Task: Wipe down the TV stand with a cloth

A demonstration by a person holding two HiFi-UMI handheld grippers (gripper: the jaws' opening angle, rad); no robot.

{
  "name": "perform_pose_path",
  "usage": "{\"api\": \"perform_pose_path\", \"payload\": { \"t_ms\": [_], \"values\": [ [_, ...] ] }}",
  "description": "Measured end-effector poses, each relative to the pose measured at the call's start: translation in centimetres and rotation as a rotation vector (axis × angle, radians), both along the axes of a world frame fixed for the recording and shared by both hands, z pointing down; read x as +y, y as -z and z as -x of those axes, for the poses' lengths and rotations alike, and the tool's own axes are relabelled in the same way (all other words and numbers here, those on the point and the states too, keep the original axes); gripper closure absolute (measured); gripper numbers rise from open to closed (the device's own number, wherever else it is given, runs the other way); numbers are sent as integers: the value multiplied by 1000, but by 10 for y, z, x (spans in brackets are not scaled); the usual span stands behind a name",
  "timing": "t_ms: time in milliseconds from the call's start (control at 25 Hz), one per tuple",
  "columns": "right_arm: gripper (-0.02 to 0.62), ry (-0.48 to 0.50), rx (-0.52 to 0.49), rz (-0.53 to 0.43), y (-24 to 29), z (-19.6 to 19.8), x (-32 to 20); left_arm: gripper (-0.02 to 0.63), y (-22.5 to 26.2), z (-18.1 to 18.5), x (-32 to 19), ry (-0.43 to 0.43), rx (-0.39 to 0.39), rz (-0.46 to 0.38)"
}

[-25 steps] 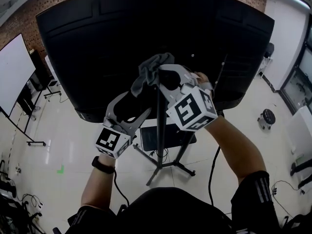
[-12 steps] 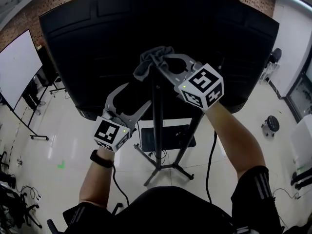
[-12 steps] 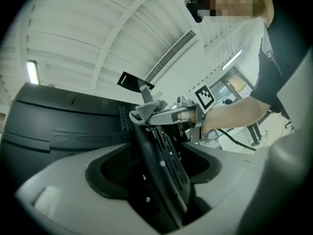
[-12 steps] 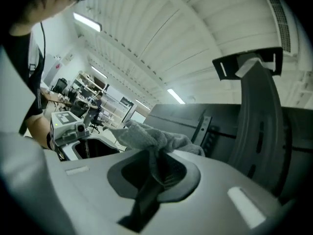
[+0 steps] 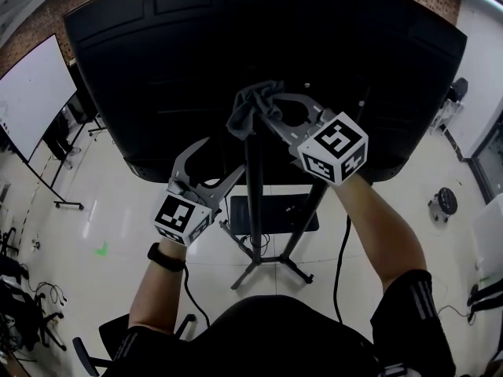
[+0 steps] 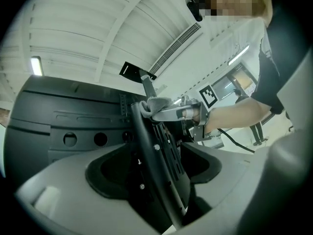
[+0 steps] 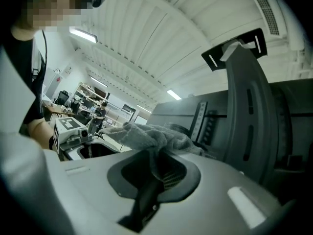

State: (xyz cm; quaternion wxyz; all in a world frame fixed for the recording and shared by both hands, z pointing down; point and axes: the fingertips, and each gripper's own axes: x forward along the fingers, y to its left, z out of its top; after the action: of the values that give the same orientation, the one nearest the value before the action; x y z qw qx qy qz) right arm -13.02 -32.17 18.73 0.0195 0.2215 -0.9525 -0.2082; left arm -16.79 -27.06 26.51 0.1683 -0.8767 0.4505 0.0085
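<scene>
at the top of the black pole (image 5: 254,203) of the tv stand, a grey cloth (image 5: 250,108) is held by the right gripper (image 5: 263,112). its jaws are closed on a fold of the cloth, as is seen in the right gripper view, where the cloth (image 7: 146,136) is pinched between the two dark pads and the rest is bunched above them. the cloth is pressed against the upper part of the pole, just in front of the black back of the tv (image 5: 157,69).

lower on the pole and to its left, the left gripper (image 5: 220,159) is kept with its jaws wide apart. in the left gripper view the pole (image 6: 156,165) is seen to run between the two jaws, and nothing is gripped by them; whether a pad touches the pole cannot be told. higher on the pole in that same view, the cloth (image 6: 154,103) and the right gripper (image 6: 181,112) are seen.

below both grippers, a black shelf (image 5: 271,214) is fixed to the pole, and under it the legs (image 5: 267,265) of the stand are spread on a pale shiny floor (image 5: 102,210). far to the left of the pole, a whiteboard (image 5: 27,93) is seen.
</scene>
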Motion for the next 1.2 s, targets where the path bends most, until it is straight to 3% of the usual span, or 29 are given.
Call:
{"api": "perform_pose_path", "payload": {
  "t_ms": [160,400,640,960,1200],
  "values": [
    [565,9,29,3,-21,-3,-1,262,-8,-4,-6,-5,10,-26],
    [565,37,65,56,-67,-2,-1,262,-30,-5,-10,2,6,13],
    [565,80,26,137,-93,-3,0,262,-52,-8,-9,-2,-1,70],
    [565,72,124,148,-147,4,4,262,-80,-8,-13,0,9,113],
    [563,90,178,195,-192,8,6,262,-123,-4,-13,14,12,192]
  ]
}}
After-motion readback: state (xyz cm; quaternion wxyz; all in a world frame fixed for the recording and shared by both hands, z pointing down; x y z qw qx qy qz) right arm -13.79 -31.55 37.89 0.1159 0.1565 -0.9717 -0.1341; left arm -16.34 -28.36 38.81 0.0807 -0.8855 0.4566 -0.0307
